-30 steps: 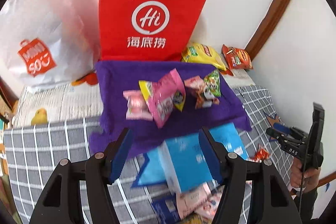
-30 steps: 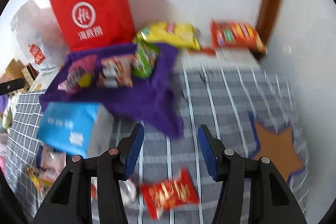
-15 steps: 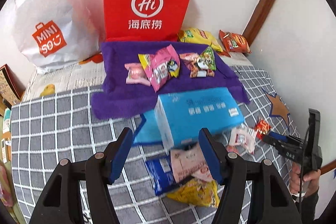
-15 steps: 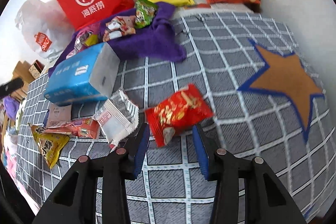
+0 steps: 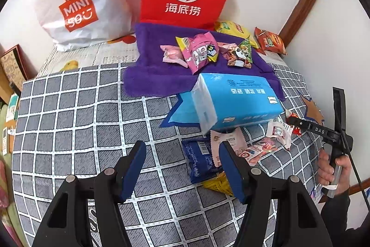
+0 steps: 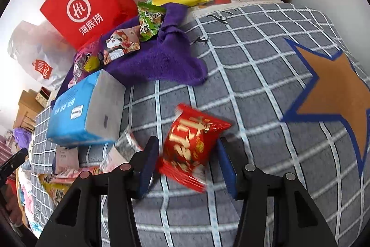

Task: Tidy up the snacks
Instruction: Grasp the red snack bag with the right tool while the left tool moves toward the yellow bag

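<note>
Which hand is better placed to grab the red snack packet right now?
Right. The right hand-held gripper already straddles the red snack packet, its jaws opening. The left hand-held gripper hangs over bare checked cloth.

A red snack packet (image 6: 194, 142) with gold lettering lies tilted on the grey checked bedspread (image 6: 254, 75), blurred at its crimped lower edge. Several small packets — pink (image 5: 198, 52), panda-printed (image 6: 121, 43), green (image 6: 150, 20) — rest on the purple towel (image 6: 161, 61). More packets lie heaped just beside the blue tissue pack (image 5: 235, 101).
</note>
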`<control>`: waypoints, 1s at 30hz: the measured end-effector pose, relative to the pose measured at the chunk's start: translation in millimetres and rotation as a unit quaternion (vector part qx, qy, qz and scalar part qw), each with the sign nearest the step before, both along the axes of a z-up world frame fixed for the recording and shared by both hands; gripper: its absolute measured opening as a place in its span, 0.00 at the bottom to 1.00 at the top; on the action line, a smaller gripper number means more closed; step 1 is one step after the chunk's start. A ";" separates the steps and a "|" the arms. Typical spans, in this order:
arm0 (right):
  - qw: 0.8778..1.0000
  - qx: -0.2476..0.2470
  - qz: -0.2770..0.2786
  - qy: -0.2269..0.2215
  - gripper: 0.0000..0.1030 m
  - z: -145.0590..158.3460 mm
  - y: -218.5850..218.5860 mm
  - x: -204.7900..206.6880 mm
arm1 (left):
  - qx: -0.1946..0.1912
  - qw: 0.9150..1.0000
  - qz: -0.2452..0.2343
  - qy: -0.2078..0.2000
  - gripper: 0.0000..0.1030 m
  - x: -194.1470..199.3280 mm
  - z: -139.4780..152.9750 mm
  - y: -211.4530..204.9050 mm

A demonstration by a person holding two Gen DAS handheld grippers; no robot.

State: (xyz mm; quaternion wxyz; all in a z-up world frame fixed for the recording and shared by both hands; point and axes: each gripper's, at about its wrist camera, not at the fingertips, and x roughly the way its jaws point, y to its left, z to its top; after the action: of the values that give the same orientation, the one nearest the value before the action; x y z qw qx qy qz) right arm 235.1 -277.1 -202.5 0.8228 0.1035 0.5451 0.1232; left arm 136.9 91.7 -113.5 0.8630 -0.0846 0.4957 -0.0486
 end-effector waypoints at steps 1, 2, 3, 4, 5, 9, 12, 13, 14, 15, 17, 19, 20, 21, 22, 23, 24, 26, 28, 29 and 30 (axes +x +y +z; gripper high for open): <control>1.000 -0.005 0.007 -0.003 0.53 0.5 4.8 3.1 | -0.003 1.000 0.001 0.001 0.61 0.5 -1.0 0.8; 1.000 -0.009 0.012 -0.006 0.56 0.6 7.0 4.5 | -0.006 1.000 0.002 0.003 0.61 1.0 -2.1 1.3; 1.000 -0.020 0.019 -0.013 0.56 0.8 13.2 5.8 | -0.008 1.000 0.003 0.004 0.61 1.6 -2.7 0.9; 0.999 -0.029 0.023 -0.017 0.56 0.4 17.0 6.6 | -0.008 1.000 0.004 0.005 0.61 1.8 -4.0 0.6; 0.998 -0.048 0.030 -0.022 0.55 -0.4 21.6 6.1 | -0.008 1.000 0.004 0.005 0.61 1.8 -5.2 0.3; 0.987 -0.127 0.073 -0.062 0.46 -2.2 37.8 -6.7 | -0.013 1.000 0.003 0.012 0.61 0.1 -10.9 -0.5; 0.986 -0.122 0.087 -0.070 0.46 -2.2 31.0 -11.8 | -0.017 1.000 0.001 0.018 0.61 -1.4 -15.6 -0.8; 0.987 -0.118 0.085 -0.069 0.45 -2.1 28.4 -11.4 | -0.018 1.000 0.002 0.019 0.61 -1.5 -17.3 -1.4; 0.988 -0.111 0.082 -0.069 0.43 -1.7 25.1 -11.0 | -0.020 1.000 0.001 0.020 0.61 -1.4 -18.5 -2.3; 0.989 -0.107 0.078 -0.069 0.42 -1.5 21.8 -10.5 | -0.023 1.000 0.001 0.021 0.61 -1.4 -19.9 -3.4; 0.989 -0.107 0.066 -0.074 0.42 -2.3 17.4 -9.2 | -0.030 0.999 -0.002 0.020 0.61 -2.2 -21.6 -7.3; 0.990 -0.105 0.045 -0.084 0.42 -3.6 11.6 -9.5 | -0.041 0.999 -0.011 0.017 0.61 -4.4 -21.9 -12.3; 0.990 -0.103 0.041 -0.091 0.42 -4.2 9.5 -10.7 | -0.048 0.999 -0.016 0.017 0.61 -5.1 -22.0 -14.7; 0.989 -0.103 0.038 -0.098 0.42 -4.8 8.6 -12.3 | -0.056 0.998 -0.022 0.016 0.61 -6.4 -21.8 -17.2; 0.989 -0.104 0.038 -0.099 0.42 -4.4 9.6 -13.5 | -0.063 0.997 -0.029 0.014 0.61 -7.6 -21.1 -21.0; 0.989 -0.106 0.038 -0.099 0.42 -3.8 10.7 -13.9 | -0.067 0.997 -0.034 0.013 0.61 -8.4 -20.3 -24.2; 0.989 -0.107 0.037 -0.099 0.42 -4.1 11.3 -13.6 | -0.070 0.997 -0.041 0.011 0.61 -9.5 -19.6 -28.8; 0.989 -0.107 0.037 -0.099 0.42 -4.0 11.7 -13.9 | -0.072 0.996 -0.054 0.008 0.61 -10.5 -19.3 -37.6; 0.989 -0.106 0.037 -0.098 0.42 -3.7 12.1 -13.6 | -0.070 0.995 -0.066 0.010 0.61 -11.2 -22.3 -48.5; 0.989 -0.105 0.037 -0.098 0.42 -3.8 12.1 -13.2 | -0.067 0.995 -0.070 0.012 0.61 -10.6 -24.4 -52.6; 0.989 -0.105 0.037 -0.098 0.42 -3.8 12.4 -12.9 | -0.061 0.995 -0.072 0.016 0.61 -10.1 -28.5 -58.0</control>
State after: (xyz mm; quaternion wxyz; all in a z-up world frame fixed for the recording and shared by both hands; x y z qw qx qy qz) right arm 222.3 -264.8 -206.4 0.8733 -0.0160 0.4754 0.1048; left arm 126.9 33.7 -142.1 0.8422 -0.1018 0.5107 -0.1396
